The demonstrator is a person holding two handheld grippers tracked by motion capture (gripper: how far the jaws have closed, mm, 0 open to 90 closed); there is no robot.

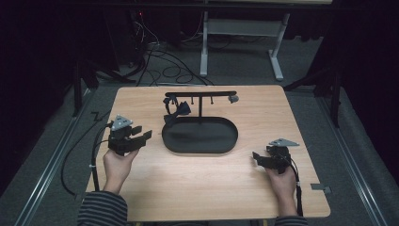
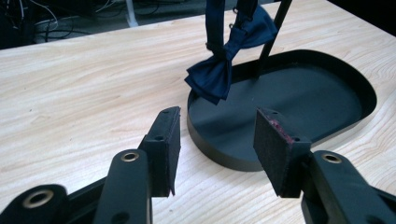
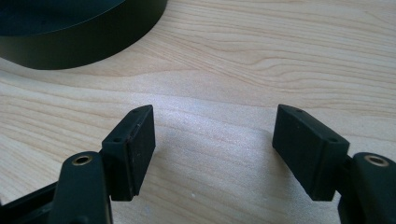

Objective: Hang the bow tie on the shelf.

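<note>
A dark blue bow tie [image 2: 219, 70] hangs by its strap from a black T-shaped stand [image 1: 200, 94], over the left end of the stand's black oval tray [image 1: 200, 136]. In the high view the bow tie [image 1: 178, 110] shows as a dark bundle under the bar's left side. My left gripper [image 1: 141, 137] is left of the tray, pointing toward it, open with nothing between its pads [image 2: 170, 149]. My right gripper [image 1: 256, 157] rests low at the right of the tray, open over bare wood, its jaws [image 3: 215, 154] wide apart.
The wooden table [image 1: 211, 188] has free surface in front of the tray and on both sides. A small grey piece [image 1: 233, 99] hangs at the bar's right end. Cables and a white desk frame [image 1: 204, 42] lie on the floor beyond the far edge.
</note>
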